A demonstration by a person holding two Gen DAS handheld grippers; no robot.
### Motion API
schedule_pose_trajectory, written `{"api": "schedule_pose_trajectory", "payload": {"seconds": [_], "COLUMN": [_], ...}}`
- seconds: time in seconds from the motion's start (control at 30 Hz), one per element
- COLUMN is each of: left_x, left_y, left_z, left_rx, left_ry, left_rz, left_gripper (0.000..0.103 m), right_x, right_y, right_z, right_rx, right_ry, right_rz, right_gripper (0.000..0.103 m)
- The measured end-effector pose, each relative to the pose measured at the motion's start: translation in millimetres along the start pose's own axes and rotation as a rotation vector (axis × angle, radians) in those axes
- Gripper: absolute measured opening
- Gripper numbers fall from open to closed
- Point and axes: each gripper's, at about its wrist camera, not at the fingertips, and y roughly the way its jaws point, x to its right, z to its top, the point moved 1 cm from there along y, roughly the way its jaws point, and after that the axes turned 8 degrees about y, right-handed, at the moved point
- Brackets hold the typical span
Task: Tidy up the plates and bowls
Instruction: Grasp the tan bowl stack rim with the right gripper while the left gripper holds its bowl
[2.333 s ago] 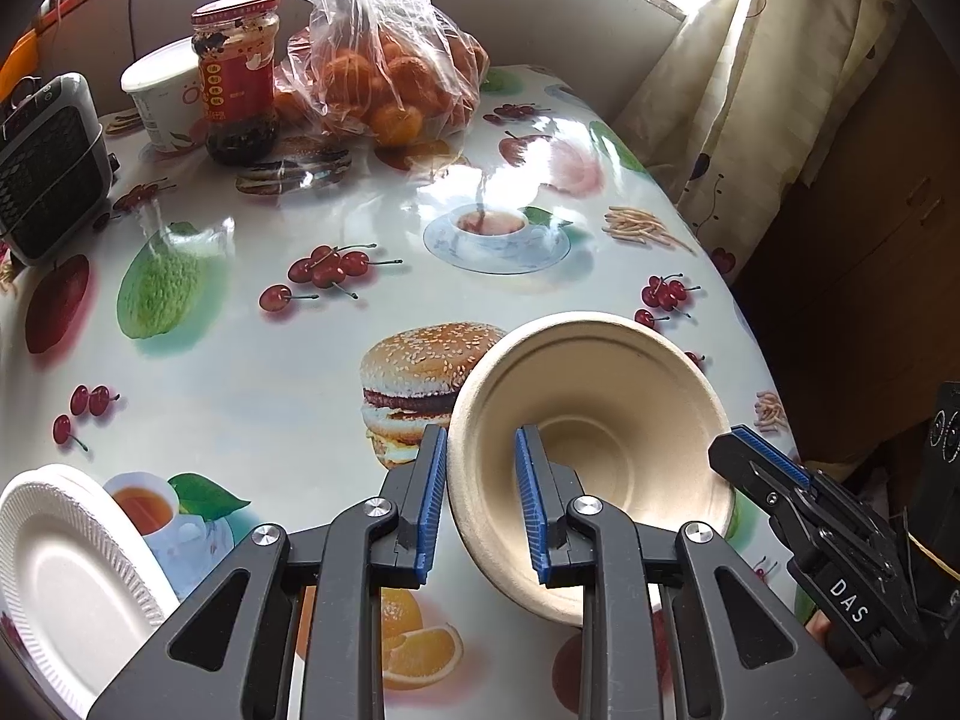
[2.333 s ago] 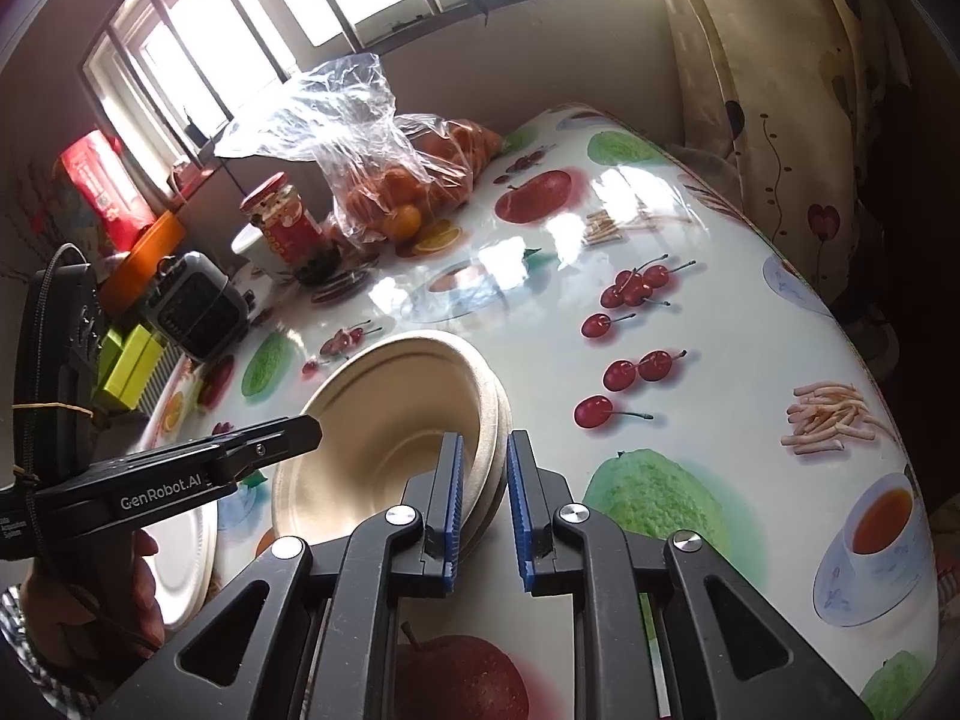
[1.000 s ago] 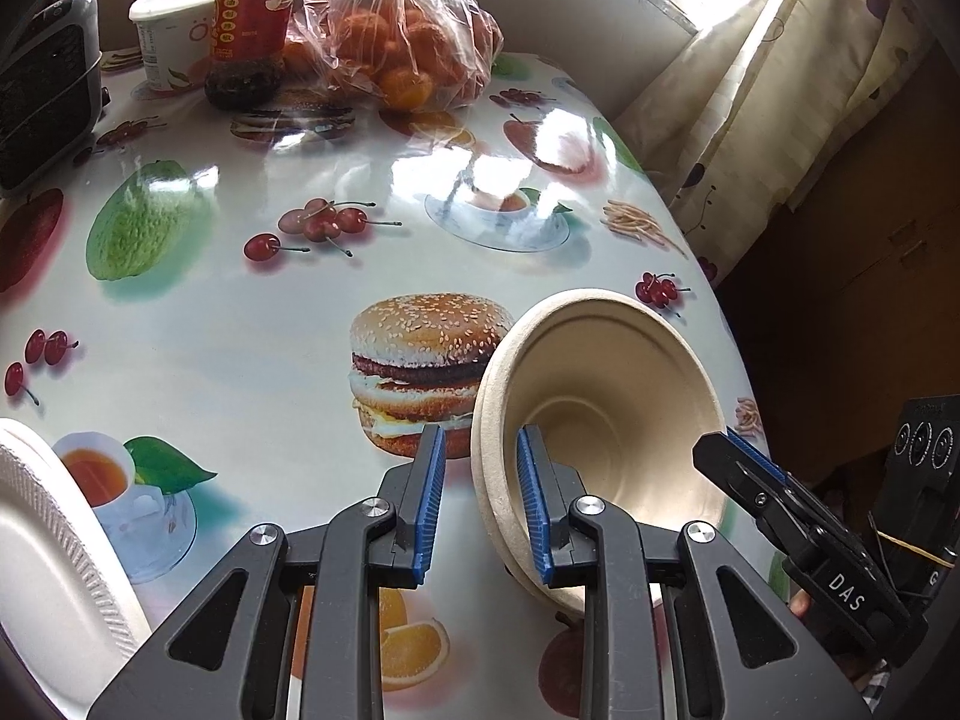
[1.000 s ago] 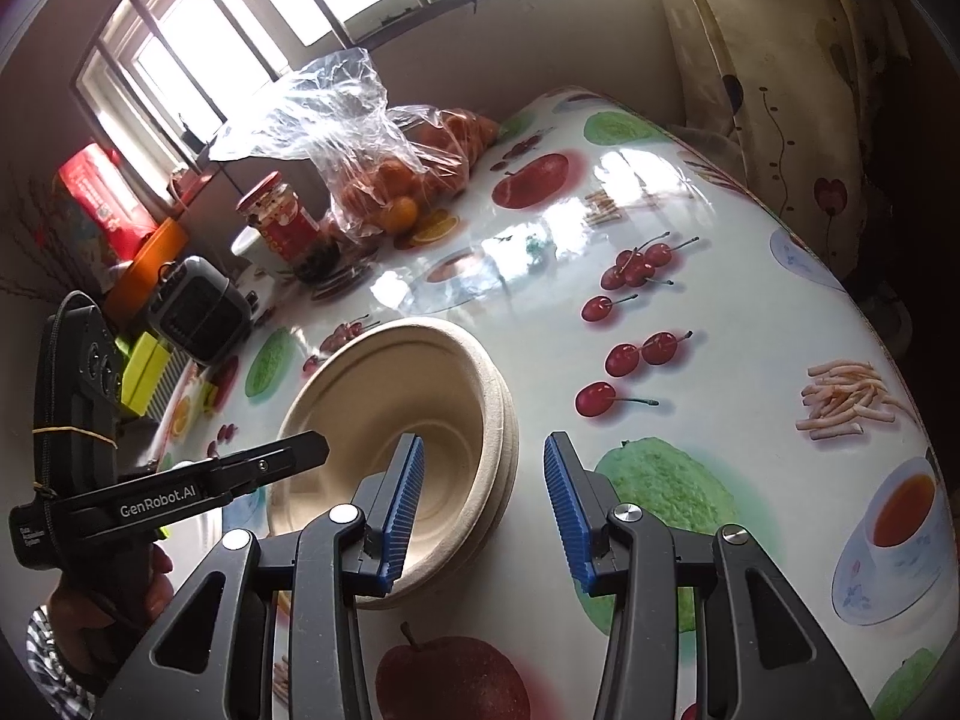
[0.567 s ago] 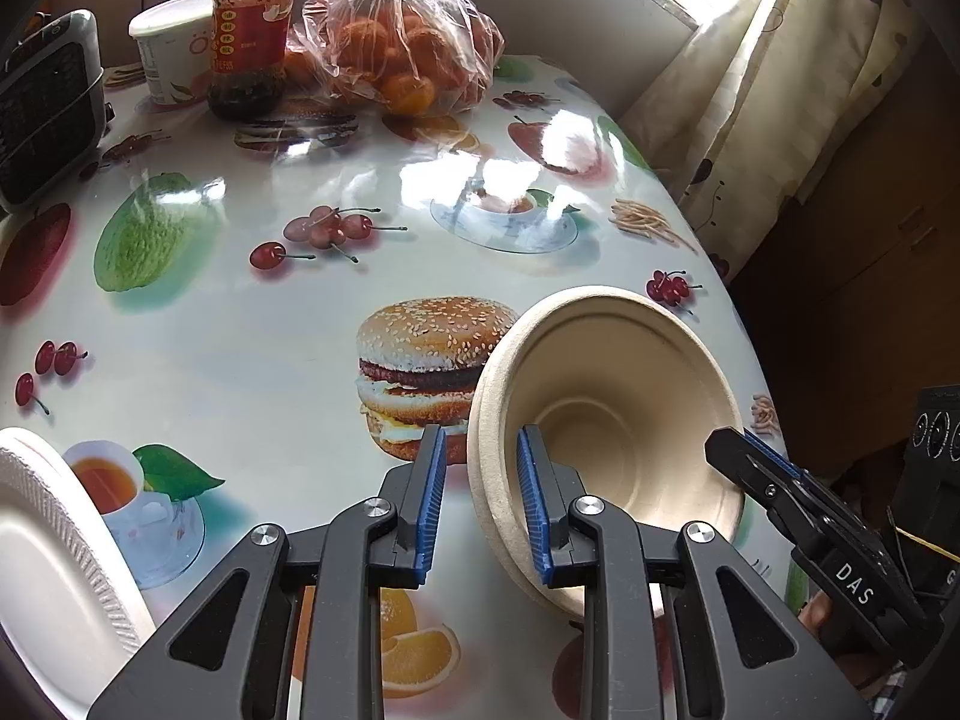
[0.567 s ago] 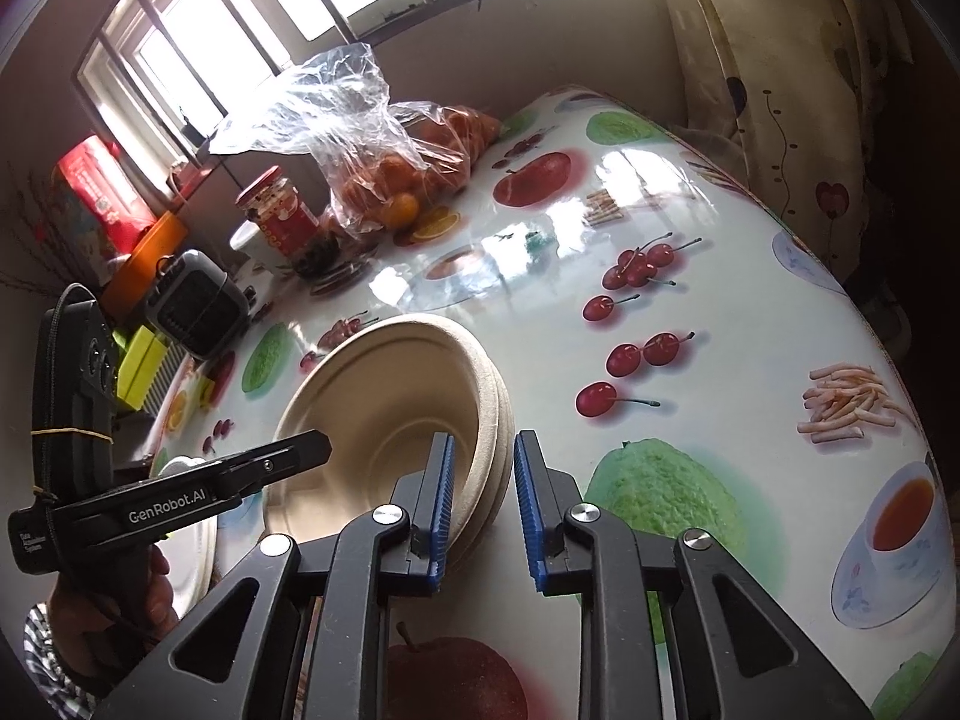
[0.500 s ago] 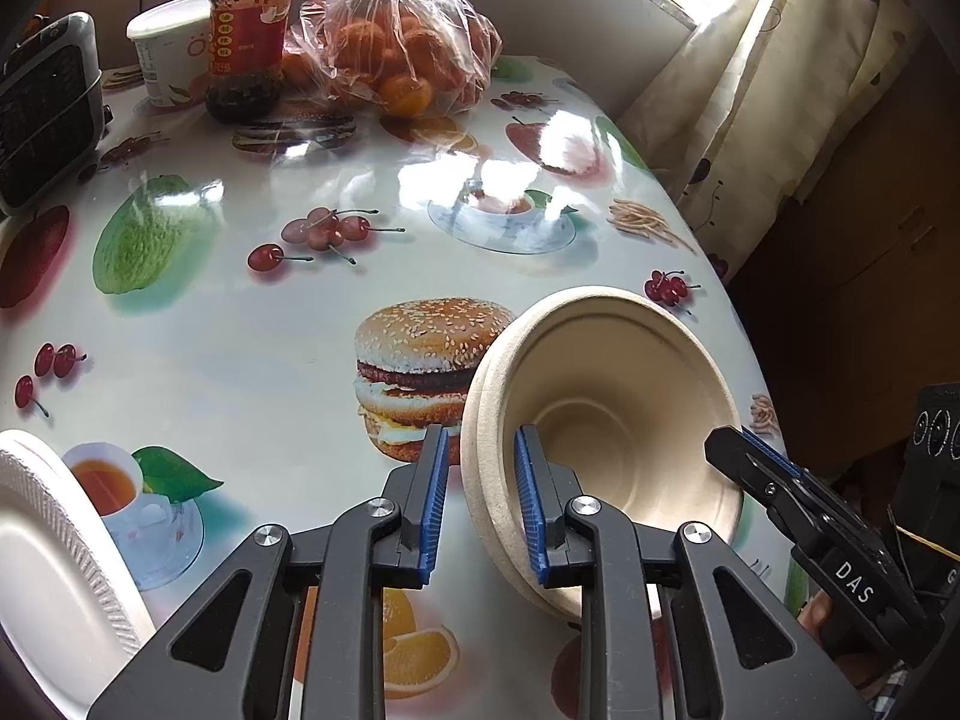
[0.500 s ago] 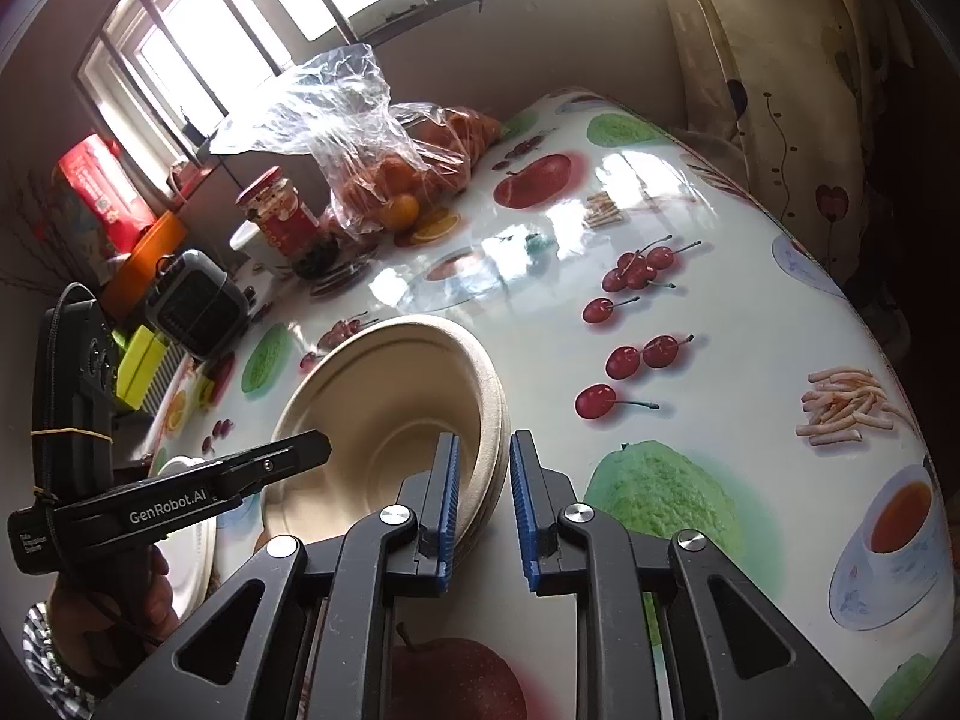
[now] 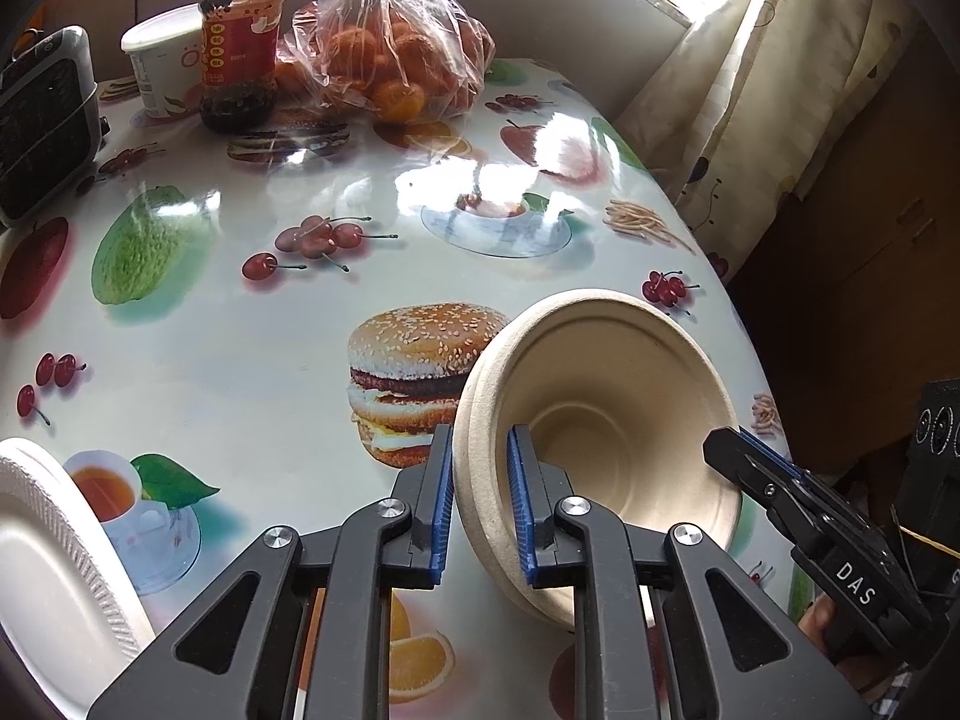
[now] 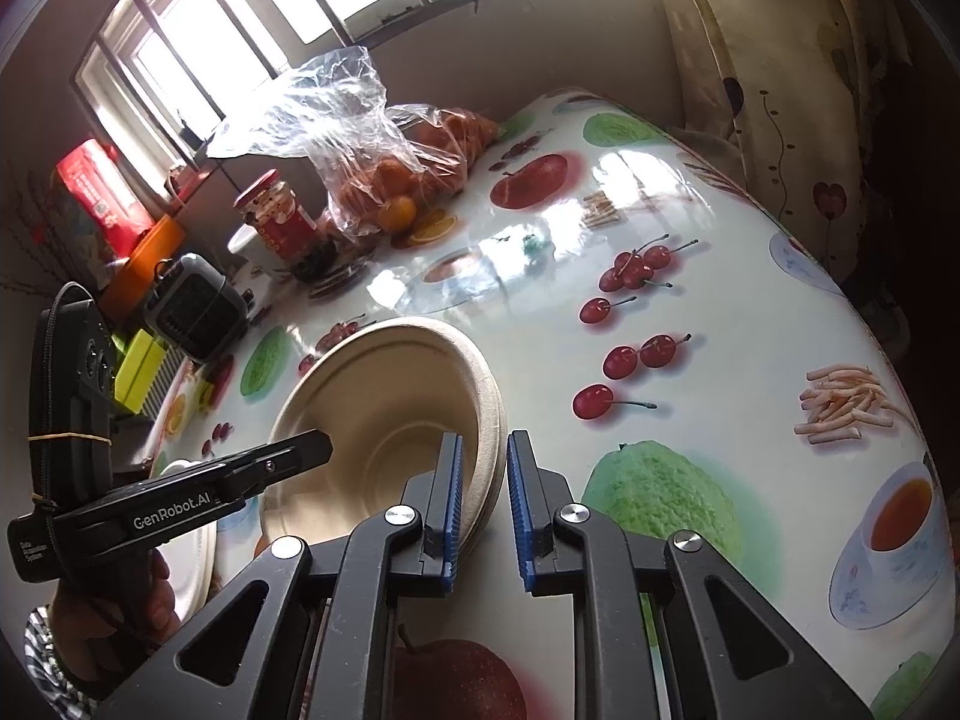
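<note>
A stack of beige paper bowls (image 9: 606, 414) hangs tilted just above the printed tablecloth (image 9: 240, 330). My left gripper (image 9: 478, 498) is shut on the stack's left rim. My right gripper (image 10: 485, 501) is shut on the opposite rim, and the stack of beige paper bowls (image 10: 384, 414) shows in its view too. The right gripper also shows at the right of the left wrist view (image 9: 744, 456). A white foam plate (image 9: 54, 570) lies at the table's near left edge.
At the back stand a bag of oranges (image 9: 396, 60), a red-label jar (image 9: 243, 42), a white tub (image 9: 159, 66) and a small dark heater (image 9: 42, 120). A curtain (image 9: 750, 90) hangs past the table's right edge.
My right gripper opened about a second ago, then shut again on the bowl rim. The bowls stay held between both grippers, shifting only slightly.
</note>
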Motion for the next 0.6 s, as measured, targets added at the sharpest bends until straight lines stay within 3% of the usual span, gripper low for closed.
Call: {"api": "schedule_pose_trajectory", "payload": {"seconds": [0.6], "left_x": [5.4], "left_y": [-5.2], "left_z": [2.3], "left_rx": [0.014], "left_ry": [0.023], "left_rz": [0.038], "left_gripper": [0.014], "right_x": [1.6], "right_y": [-3.9], "right_z": [4.1], "right_rx": [0.008], "right_ry": [0.009], "right_rz": [-0.001], "right_gripper": [0.015]}}
